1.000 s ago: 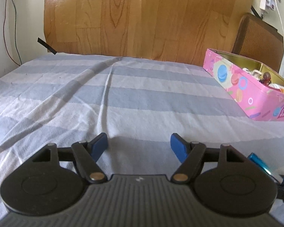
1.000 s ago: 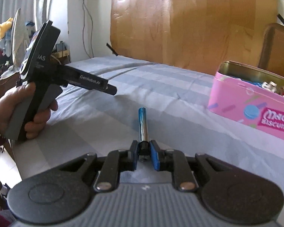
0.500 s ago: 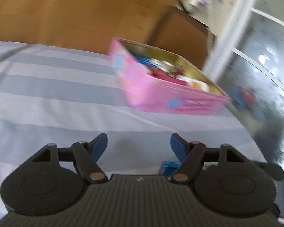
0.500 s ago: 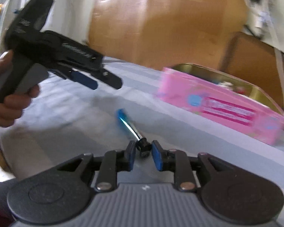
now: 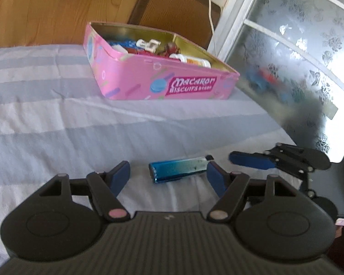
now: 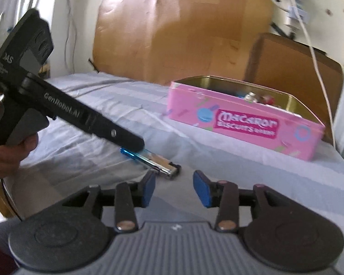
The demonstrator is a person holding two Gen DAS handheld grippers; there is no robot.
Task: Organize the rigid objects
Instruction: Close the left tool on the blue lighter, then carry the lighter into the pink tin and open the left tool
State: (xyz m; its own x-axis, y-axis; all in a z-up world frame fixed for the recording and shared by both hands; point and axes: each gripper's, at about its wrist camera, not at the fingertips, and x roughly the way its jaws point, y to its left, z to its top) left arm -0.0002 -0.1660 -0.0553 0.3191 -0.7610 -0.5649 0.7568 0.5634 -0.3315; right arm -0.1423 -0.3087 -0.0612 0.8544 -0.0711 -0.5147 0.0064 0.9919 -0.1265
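A blue and silver lighter (image 5: 178, 168) lies flat on the striped sheet, between the open fingers of my left gripper (image 5: 169, 177). It also shows in the right wrist view (image 6: 151, 160), just ahead and left of my right gripper (image 6: 174, 189), which is open and empty. The left gripper's body (image 6: 57, 110) hangs over the lighter's blue end there. A pink open biscuit tin (image 5: 158, 80) with several small objects inside sits further back, also in the right wrist view (image 6: 243, 121).
The striped bed sheet (image 5: 45, 114) covers the surface. A wooden board (image 6: 183, 27) stands behind. A brown chair back (image 5: 172, 6) is behind the tin. A frosted glass panel (image 5: 298, 57) is at the right. The right gripper's fingers (image 5: 252, 160) show beside the lighter.
My right gripper opened and let the lighter down on the sheet. My left gripper swung right and came down with its open fingers around the lighter.
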